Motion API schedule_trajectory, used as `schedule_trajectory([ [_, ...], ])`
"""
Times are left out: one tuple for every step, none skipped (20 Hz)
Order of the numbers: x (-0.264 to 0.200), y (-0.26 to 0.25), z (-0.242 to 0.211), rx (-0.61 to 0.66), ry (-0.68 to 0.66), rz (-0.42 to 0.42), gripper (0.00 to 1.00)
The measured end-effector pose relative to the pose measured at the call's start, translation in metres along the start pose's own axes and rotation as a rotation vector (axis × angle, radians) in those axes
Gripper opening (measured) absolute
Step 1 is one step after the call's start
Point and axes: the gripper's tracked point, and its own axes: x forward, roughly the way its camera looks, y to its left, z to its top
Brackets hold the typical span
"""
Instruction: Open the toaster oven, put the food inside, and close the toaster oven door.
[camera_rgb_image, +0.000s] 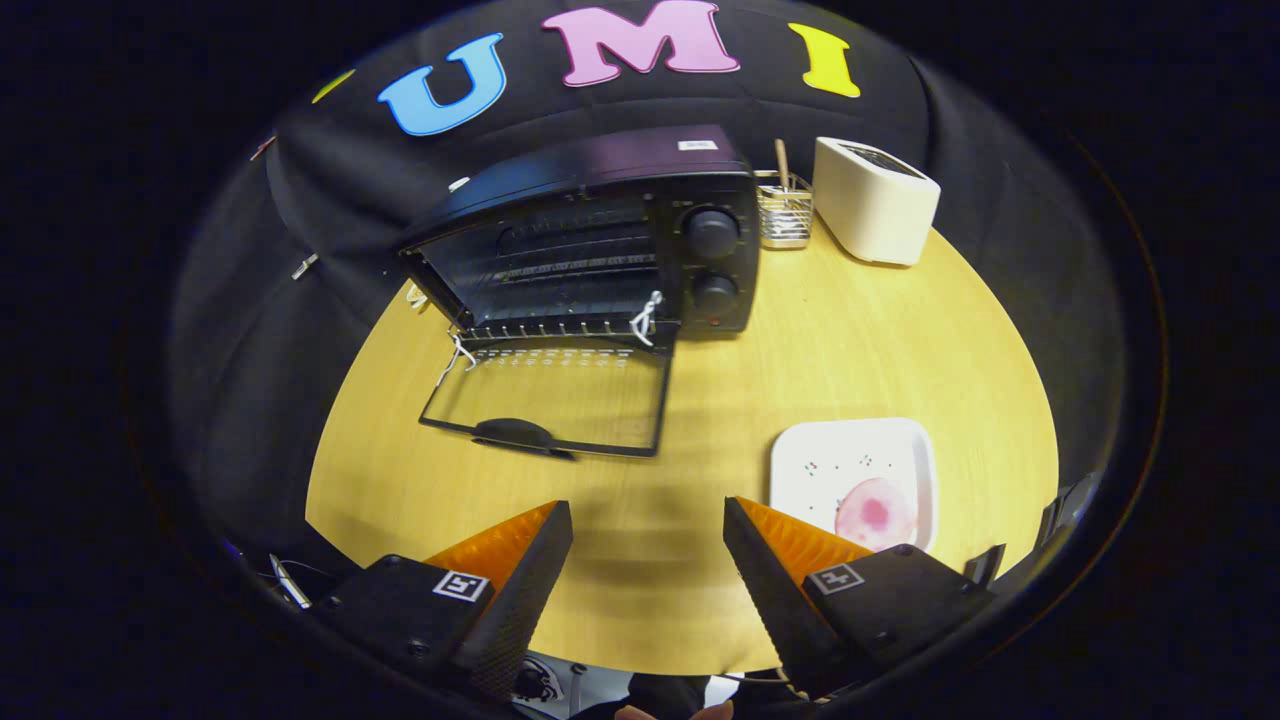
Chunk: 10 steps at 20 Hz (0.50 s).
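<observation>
Toaster oven (600, 240) door (550, 400) down; food (875, 510) on plate (850, 465); jaws apart, empty.

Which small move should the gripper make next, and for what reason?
Probably swing toward the pink food on the white plate. The oven door already lies open on the table, and the gripper is open with nothing between its fingers, the food just beside the right finger.

A white toaster (877, 198) stands at the far edge of the wooden table (820, 340), against the black cloth wall. Just beside it sits a small wire basket (785, 218) with a wooden stick (781, 163) standing upright in it.
</observation>
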Motion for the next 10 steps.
schedule_trajectory([
  [-0.005, -0.017, 0.000, -0.001, 0.020, -0.002, 0.99],
  [-0.010, -0.033, -0.001, 0.002, 0.042, -0.004, 0.99],
  [-0.013, -0.050, -0.001, 0.004, 0.066, -0.005, 0.99],
  [-0.016, -0.067, -0.001, 0.006, 0.089, -0.009, 0.99],
  [-0.018, -0.085, -0.001, 0.010, 0.112, -0.010, 0.99],
  [-0.019, -0.101, 0.000, 0.019, 0.136, -0.015, 1.00],
  [-0.018, -0.118, 0.001, 0.033, 0.160, -0.021, 0.99],
  [-0.018, -0.134, 0.001, 0.048, 0.187, -0.028, 0.99],
  [-0.015, -0.149, 0.002, 0.057, 0.213, -0.032, 0.99],
  [-0.011, -0.163, 0.001, 0.065, 0.241, -0.040, 0.99],
])
